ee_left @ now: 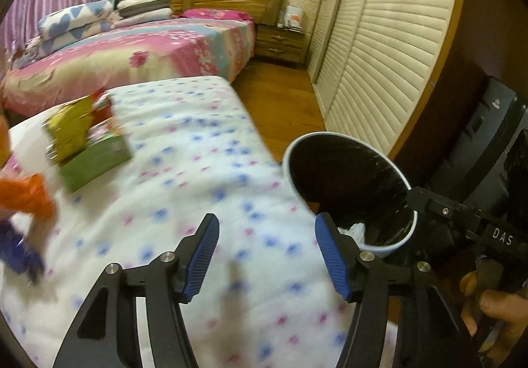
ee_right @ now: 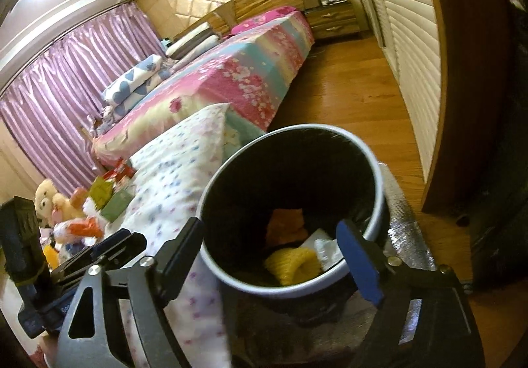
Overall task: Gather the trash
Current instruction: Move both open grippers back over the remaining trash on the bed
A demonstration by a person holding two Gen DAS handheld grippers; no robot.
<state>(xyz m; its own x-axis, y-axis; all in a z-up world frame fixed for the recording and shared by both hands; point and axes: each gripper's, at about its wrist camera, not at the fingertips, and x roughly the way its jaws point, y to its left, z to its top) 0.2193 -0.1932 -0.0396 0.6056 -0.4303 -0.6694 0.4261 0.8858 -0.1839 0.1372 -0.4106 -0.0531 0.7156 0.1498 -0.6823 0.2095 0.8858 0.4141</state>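
A round bin with a pale rim (ee_left: 330,134) and a black liner stands beside the mattress. My left gripper (ee_left: 266,226) is open over the white flowered sheet (ee_left: 184,189), nothing between its blue pads. Blurred at the left lie green and yellow packets (ee_left: 89,140), an orange wrapper (ee_left: 29,193) and something dark blue (ee_left: 19,252). My right gripper (ee_right: 270,229) is open above the bin's mouth, rim (ee_right: 310,127), with empty jaws. In the bin lie a yellow piece (ee_right: 293,264), an orange piece (ee_right: 285,226) and white paper (ee_right: 325,249).
A second bed with a pink patchwork cover (ee_right: 237,71) stands behind. A louvred wardrobe (ee_left: 379,71) lines the right side of the wooden floor (ee_right: 356,77). Plush toys (ee_right: 49,199) sit at the mattress's far left. A person's hand (ee_left: 495,302) holds the right gripper's handle.
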